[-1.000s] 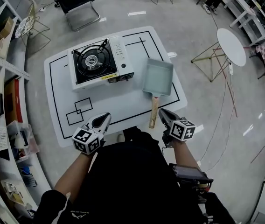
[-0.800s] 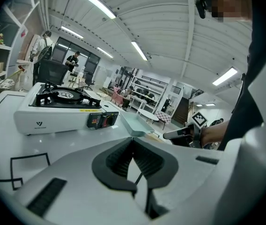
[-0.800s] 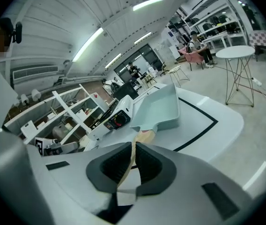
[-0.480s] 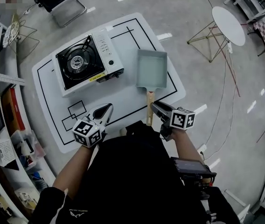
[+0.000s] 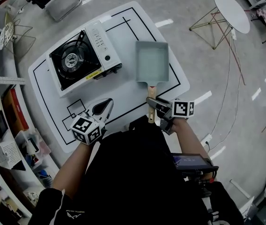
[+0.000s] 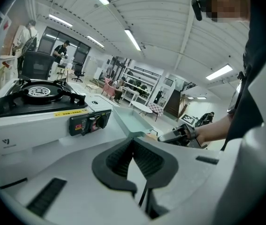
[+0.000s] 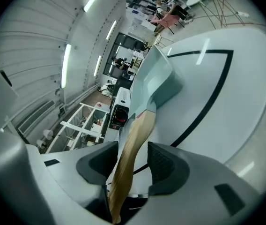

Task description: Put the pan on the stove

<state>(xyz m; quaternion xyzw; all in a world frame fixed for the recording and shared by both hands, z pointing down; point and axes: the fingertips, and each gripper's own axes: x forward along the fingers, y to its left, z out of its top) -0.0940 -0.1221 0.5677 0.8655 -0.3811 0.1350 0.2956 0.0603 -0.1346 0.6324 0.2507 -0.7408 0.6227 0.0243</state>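
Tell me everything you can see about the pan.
The pan is a rectangular, pale grey-blue tray with low walls and a light wooden handle. It is empty and lies flat on the white table beside the stove, handle toward the person. The right gripper, its fingers just opening, straddles the handle without clamping it.

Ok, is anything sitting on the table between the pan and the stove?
No. In the head view, the strip of table between the stove and the pan is bare white top, with only a black marked line on it.
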